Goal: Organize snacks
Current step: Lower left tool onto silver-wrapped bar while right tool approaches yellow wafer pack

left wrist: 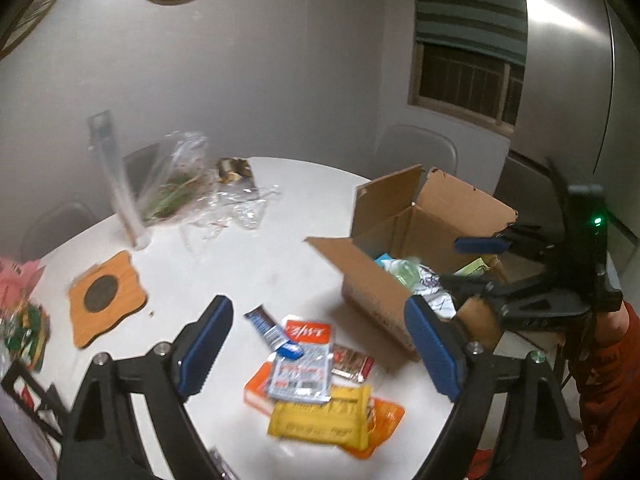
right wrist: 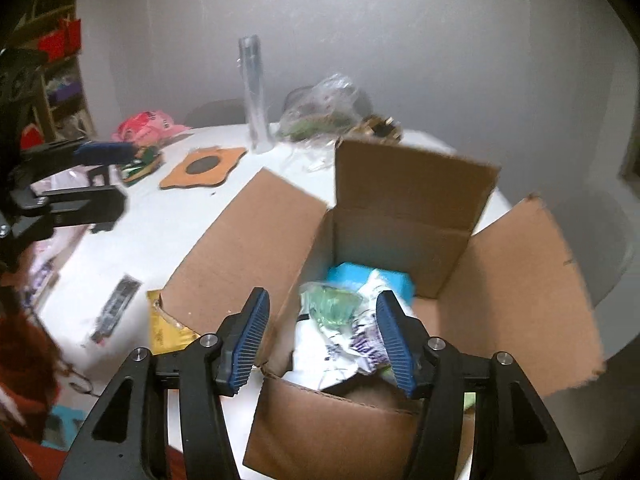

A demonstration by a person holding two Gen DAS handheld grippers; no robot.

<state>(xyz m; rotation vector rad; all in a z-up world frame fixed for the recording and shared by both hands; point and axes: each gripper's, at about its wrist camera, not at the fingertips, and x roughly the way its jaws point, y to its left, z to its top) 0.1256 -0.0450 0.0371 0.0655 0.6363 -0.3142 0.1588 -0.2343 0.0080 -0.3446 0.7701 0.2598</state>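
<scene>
**Foil packs left of box: light, slick, grab flat**

Foil and film snack packets [left wrist: 316, 376] lie piled on the tabletop [left wrist: 208, 264] left of the cardboard box [left wrist: 384, 280]. They look light, soft, crinkly and slippery; I'd pinch the yellow bar [left wrist: 320, 420] across its flat middle, not at a seam. Left tool [left wrist: 320, 348] gapes wide and empty above the pile. Right tool [right wrist: 320, 332] hangs part open over the box, gripping nothing.
</scene>
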